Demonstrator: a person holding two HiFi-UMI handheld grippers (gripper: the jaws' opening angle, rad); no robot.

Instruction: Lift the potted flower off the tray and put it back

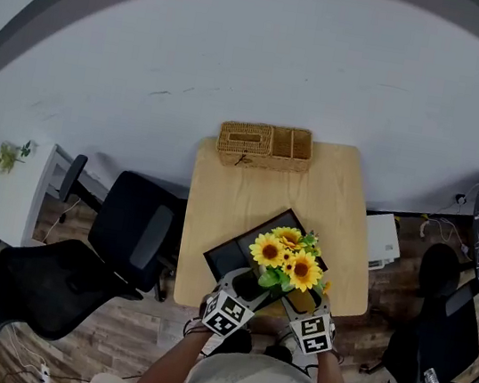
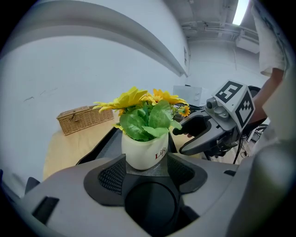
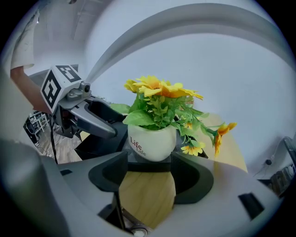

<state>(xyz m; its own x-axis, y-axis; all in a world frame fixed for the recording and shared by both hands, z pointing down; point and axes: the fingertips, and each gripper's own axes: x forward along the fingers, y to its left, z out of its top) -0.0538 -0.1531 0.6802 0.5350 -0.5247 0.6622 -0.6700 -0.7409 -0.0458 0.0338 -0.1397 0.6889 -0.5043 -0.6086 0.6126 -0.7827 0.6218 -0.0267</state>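
The potted flower (image 1: pixel 287 259) is a bunch of yellow sunflowers in a white pot (image 2: pixel 144 150) printed "Life". It stands at the near corner of the black tray (image 1: pixel 237 253); I cannot tell whether its base touches the tray. My left gripper (image 2: pixel 146 164) comes in from the lower left, and its two pads press the pot's sides. My right gripper (image 3: pixel 150 159) reaches in from the lower right and is shut on the same pot (image 3: pixel 151 141). In the head view both grippers, left (image 1: pixel 250 287) and right (image 1: pixel 296 300), converge under the leaves, which hide the pot.
A wicker basket (image 1: pixel 265 145) stands at the back edge of the small wooden table (image 1: pixel 240 191). Two black office chairs (image 1: pixel 131 223) crowd the table's left side. A white cabinet (image 1: pixel 383 240) stands to its right. A white wall rises behind.
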